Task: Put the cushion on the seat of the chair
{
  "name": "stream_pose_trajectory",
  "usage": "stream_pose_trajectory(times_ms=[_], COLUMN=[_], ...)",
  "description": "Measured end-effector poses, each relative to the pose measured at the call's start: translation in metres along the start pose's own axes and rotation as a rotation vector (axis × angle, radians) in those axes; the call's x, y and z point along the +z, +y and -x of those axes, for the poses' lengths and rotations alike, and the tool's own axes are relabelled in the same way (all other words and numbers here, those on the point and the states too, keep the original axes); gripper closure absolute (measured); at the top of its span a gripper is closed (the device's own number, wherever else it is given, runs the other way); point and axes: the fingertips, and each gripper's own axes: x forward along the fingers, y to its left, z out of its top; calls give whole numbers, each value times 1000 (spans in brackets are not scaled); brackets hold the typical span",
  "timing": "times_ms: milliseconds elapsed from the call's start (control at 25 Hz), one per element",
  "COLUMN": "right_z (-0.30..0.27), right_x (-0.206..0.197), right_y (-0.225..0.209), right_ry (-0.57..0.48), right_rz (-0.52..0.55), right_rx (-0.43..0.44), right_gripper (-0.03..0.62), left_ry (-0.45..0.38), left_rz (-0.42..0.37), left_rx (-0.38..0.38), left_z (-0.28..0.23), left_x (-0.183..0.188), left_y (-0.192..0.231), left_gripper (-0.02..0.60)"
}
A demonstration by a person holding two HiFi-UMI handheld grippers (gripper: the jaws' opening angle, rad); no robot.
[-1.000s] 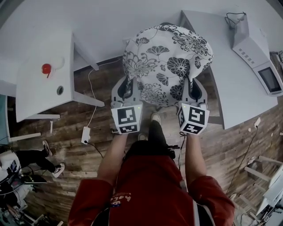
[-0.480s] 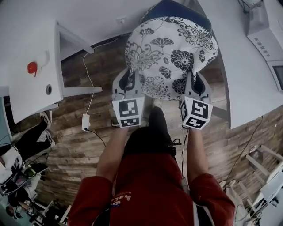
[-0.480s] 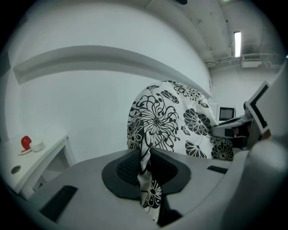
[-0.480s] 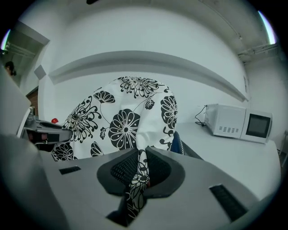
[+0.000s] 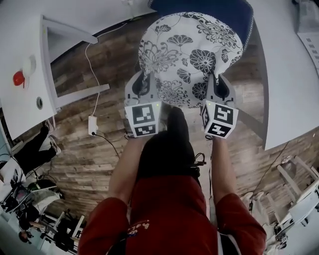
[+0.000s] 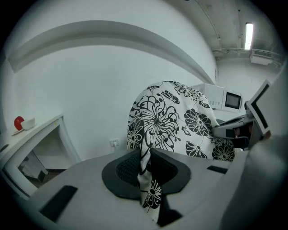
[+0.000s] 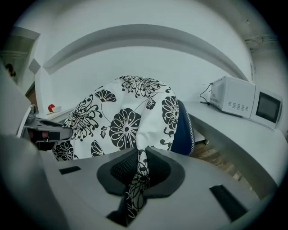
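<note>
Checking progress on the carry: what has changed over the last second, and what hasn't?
The cushion has been carried forward, toward the blue chair, which now shows beyond it. The left gripper and the right gripper stay shut on the cushion's near edge.

I see even, cool white light in all three views, with no hard shadows. A ceiling tube (image 6: 249, 36) glares at the left gripper view's upper right. Fisheye bends the wall (image 6: 90, 90) and blackens the corners. The cushion (image 6: 166, 121) print is crisp; the nearest foreground is soft.
</note>
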Motion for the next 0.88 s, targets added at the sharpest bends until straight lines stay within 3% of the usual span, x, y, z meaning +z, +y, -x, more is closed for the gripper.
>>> stream_pose_trajectory(times_ms=[320,880], right_z=[-46,-39], right_x=[-42,-35], right_y=[-8,-8], right_ry=[110,166], right_rz=[19,63], right_rx=[35,58], right_gripper=[543,543], left_ry=[104,155], left_rz=[31,65], left_rx=[10,46], left_z=[-41,-30], left_x=[-48,-47], left_y=[-5,-8], left_gripper=[522,522])
